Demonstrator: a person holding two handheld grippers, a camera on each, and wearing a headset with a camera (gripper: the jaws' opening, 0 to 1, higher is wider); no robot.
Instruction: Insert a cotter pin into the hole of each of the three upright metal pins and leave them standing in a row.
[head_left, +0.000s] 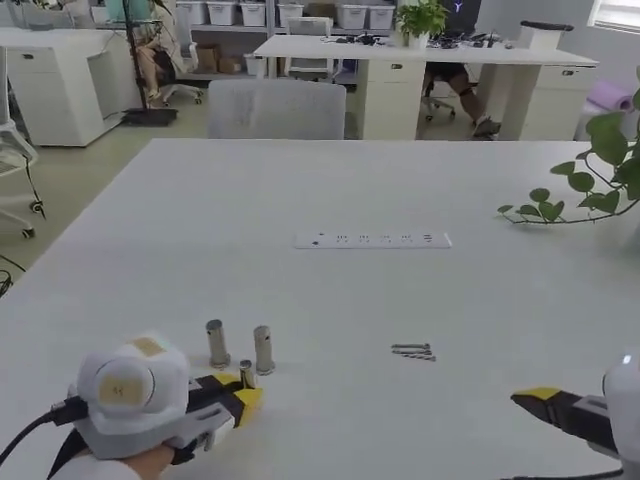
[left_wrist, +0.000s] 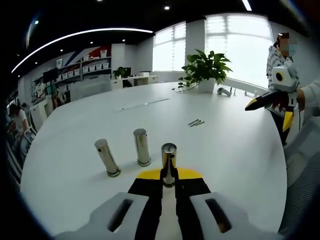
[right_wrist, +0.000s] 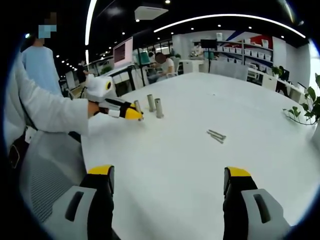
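Office room, white desks, chairs and shelves of bins beyond a wide white table (head_left: 420, 180). At mid-table a white power strip (head_left: 372, 240); at the far right edge a trailing green plant (head_left: 590, 190). Near left, three metal pins (head_left: 263, 349) upright, left gripper (head_left: 245, 392) clamped on the nearest metal pin (left_wrist: 168, 162). To their right, well apart, cotter pins (head_left: 413, 351) lying flat. Near right, right gripper (right_wrist: 170, 175), tongs wide apart

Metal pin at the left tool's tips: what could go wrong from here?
The left tool grips the near metal pin low down, close to two other pins; moving it may tip them. The cotter pins lie flat and bunched together, so the open right tool may lift several or slip.
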